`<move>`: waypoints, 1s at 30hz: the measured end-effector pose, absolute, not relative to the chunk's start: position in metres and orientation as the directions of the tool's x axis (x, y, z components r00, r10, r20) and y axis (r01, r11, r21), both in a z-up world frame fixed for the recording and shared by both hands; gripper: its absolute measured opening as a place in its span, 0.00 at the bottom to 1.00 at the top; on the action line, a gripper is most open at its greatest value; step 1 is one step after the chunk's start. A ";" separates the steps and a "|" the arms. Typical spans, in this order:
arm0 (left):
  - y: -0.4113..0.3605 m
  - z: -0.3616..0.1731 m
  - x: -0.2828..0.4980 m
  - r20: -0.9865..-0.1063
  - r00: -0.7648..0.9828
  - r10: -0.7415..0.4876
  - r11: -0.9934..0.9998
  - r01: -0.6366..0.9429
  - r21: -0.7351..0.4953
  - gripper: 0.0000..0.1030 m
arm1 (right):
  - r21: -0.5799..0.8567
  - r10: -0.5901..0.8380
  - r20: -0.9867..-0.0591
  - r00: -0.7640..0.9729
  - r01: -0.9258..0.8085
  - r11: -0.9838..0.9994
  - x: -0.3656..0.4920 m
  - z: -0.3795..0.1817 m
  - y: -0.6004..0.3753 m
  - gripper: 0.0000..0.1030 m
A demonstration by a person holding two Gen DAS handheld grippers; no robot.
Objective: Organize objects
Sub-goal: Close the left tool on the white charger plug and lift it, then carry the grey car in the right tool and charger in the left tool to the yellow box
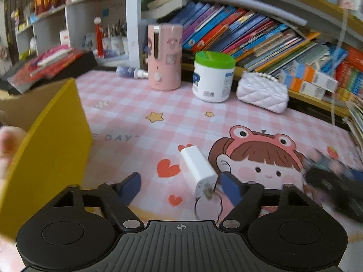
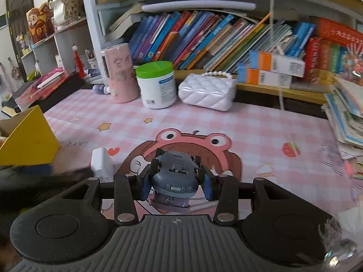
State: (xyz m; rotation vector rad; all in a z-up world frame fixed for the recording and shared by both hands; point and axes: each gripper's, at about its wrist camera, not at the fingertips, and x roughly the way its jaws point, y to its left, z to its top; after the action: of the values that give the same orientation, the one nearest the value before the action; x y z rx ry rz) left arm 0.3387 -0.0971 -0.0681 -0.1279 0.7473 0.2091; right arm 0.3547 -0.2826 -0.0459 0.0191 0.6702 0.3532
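Observation:
A white charger plug lies on the pink checked table mat, prongs toward the camera. My left gripper is open around it: the right blue pad sits close to the plug, the left one well clear. In the right wrist view the charger shows just left of my right gripper, which is shut on a grey-blue toy car held a little above the mat. The right gripper appears in the left wrist view as a dark blur.
A yellow box stands at the left, with a person's fingers beside it. At the back are a pink humidifier, a green-lidded white tub, a white quilted purse and a small spray bottle. Bookshelves line the far edge.

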 end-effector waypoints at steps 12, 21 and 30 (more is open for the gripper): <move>-0.106 -0.106 0.388 -0.740 0.658 0.139 0.974 -0.225 -0.016 0.42 | 0.118 0.323 -0.635 0.702 -0.325 0.938 0.331 -0.048 -0.292 0.39; -0.112 -0.096 0.370 -0.703 0.703 0.109 0.989 -0.149 0.004 0.24 | 0.114 0.310 -0.643 0.701 -0.313 0.943 0.329 -0.048 -0.293 0.39; -0.103 -0.075 0.313 -0.689 0.722 0.056 0.993 -0.114 -0.040 0.24 | 0.110 0.320 -0.660 0.680 -0.334 0.936 0.316 -0.052 -0.282 0.39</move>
State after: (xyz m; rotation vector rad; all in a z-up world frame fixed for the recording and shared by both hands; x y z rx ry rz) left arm 0.3128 -0.1031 -0.0750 -0.0812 0.7580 0.0938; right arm 0.3156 -0.2822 -0.0516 -0.0201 0.7370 0.3670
